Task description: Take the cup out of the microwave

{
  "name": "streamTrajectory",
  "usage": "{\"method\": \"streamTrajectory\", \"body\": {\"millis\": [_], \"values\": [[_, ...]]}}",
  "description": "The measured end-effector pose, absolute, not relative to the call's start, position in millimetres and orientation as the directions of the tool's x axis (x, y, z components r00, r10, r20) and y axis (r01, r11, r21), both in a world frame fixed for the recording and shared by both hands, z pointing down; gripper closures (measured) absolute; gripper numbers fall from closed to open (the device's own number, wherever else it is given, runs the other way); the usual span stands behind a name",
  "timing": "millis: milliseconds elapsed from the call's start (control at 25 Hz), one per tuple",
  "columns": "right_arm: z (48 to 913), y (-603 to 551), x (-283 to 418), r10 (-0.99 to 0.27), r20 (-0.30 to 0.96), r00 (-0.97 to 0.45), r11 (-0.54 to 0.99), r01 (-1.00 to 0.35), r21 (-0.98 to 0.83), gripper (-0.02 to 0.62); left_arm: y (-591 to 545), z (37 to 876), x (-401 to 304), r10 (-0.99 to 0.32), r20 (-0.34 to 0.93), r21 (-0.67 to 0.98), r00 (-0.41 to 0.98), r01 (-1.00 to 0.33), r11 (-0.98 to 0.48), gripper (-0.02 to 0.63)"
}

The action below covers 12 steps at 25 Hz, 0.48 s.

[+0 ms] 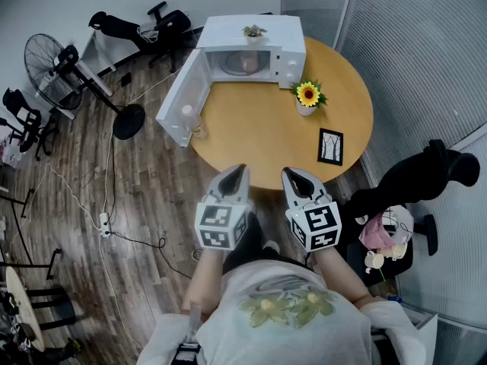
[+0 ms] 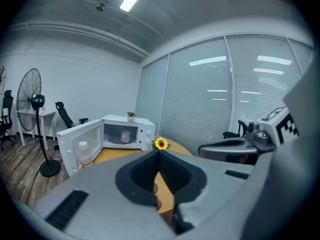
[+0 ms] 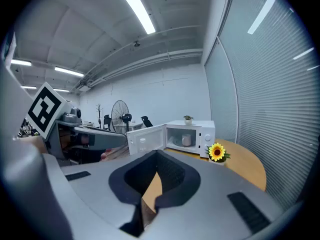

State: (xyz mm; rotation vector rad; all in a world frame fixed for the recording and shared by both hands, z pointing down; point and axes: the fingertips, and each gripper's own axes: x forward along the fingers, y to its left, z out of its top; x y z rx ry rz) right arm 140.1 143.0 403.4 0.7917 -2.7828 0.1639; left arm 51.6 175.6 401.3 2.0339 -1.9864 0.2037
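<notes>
A white microwave [image 1: 251,35] stands at the far side of the round wooden table [image 1: 259,139], its door [image 1: 181,97] swung wide open to the left. Inside on the turntable sits a pale cup [image 1: 245,61], also seen in the left gripper view [image 2: 125,136] and the right gripper view [image 3: 186,140]. My left gripper [image 1: 242,169] and right gripper [image 1: 289,173] hover side by side over the table's near edge, far from the microwave. Both point at it. Both have their jaws shut with nothing between them [image 2: 159,151] [image 3: 156,154].
A potted sunflower [image 1: 307,97] stands right of the microwave, and a black picture frame [image 1: 331,145] lies nearer on the right. A clear bottle [image 1: 199,130] stands behind the open door. A standing fan [image 1: 53,63], floor cables and a black office chair [image 1: 426,173] surround the table.
</notes>
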Motion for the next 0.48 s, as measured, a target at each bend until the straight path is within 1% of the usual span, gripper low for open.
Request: {"method": "streamTrajectory", "body": {"millis": [480], "values": [[396, 122, 128, -0.496, 0.224, -0.839, 0.853, -0.519, -0.055, 0.578, 149, 403, 45, -0.945, 0.322, 0.108, 0.049, -0.994, -0.015, 0.601]]}}
